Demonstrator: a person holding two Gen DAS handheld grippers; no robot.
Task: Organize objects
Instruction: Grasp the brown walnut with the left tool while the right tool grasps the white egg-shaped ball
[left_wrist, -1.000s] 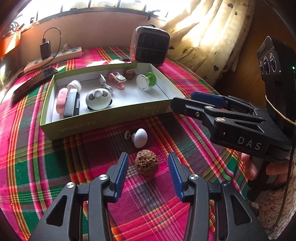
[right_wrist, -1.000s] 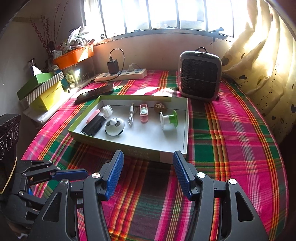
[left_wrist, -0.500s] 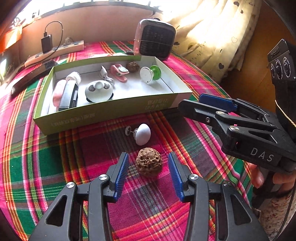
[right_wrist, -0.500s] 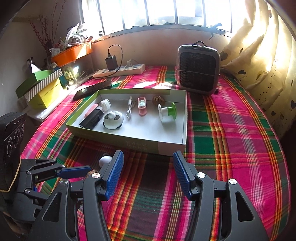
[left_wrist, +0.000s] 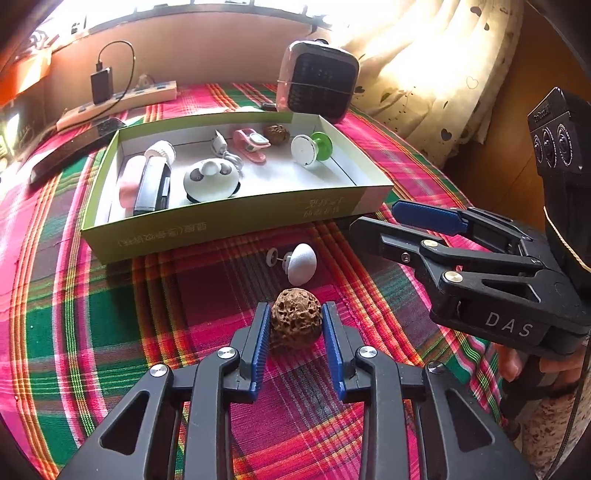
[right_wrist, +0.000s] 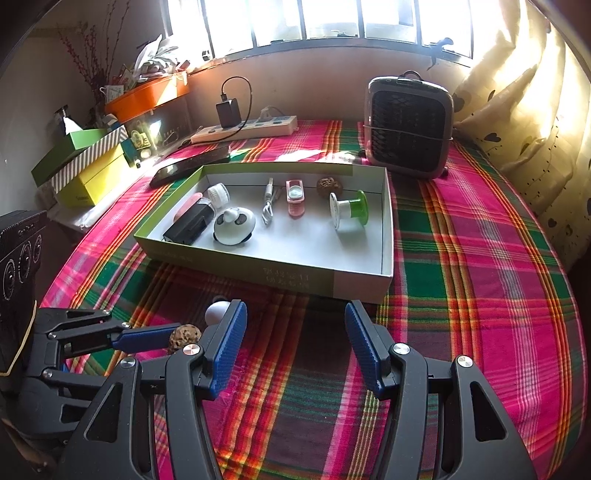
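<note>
On the plaid cloth lies a brown wrinkled walnut (left_wrist: 295, 323), and my left gripper (left_wrist: 296, 305) is closing its jaws on it, both blue pads touching its sides. The right wrist view shows the same walnut (right_wrist: 184, 338) at the left gripper's tip. Just beyond it rests a white knob with a small peg (left_wrist: 302, 263). Behind that stands the green open box (left_wrist: 236, 221), holding a second walnut (left_wrist: 276, 132), a green-and-white spool (left_wrist: 312, 147), a pink clip (left_wrist: 251, 144) and a white panda gadget (left_wrist: 210, 181). My right gripper (right_wrist: 295, 314) hovers open and empty before the box's near wall (right_wrist: 295, 277).
A grey fan heater (left_wrist: 317, 88) stands behind the box, with a power strip and charger (left_wrist: 122, 101) and a dark flat phone (left_wrist: 74, 147) at the back left. Cardboard boxes (right_wrist: 85, 162) are stacked at the far left. A curtain (right_wrist: 535, 110) hangs on the right.
The left jaws have narrowed from wide open to touching the walnut that lay between them. The right gripper has barely shifted and stays open.
</note>
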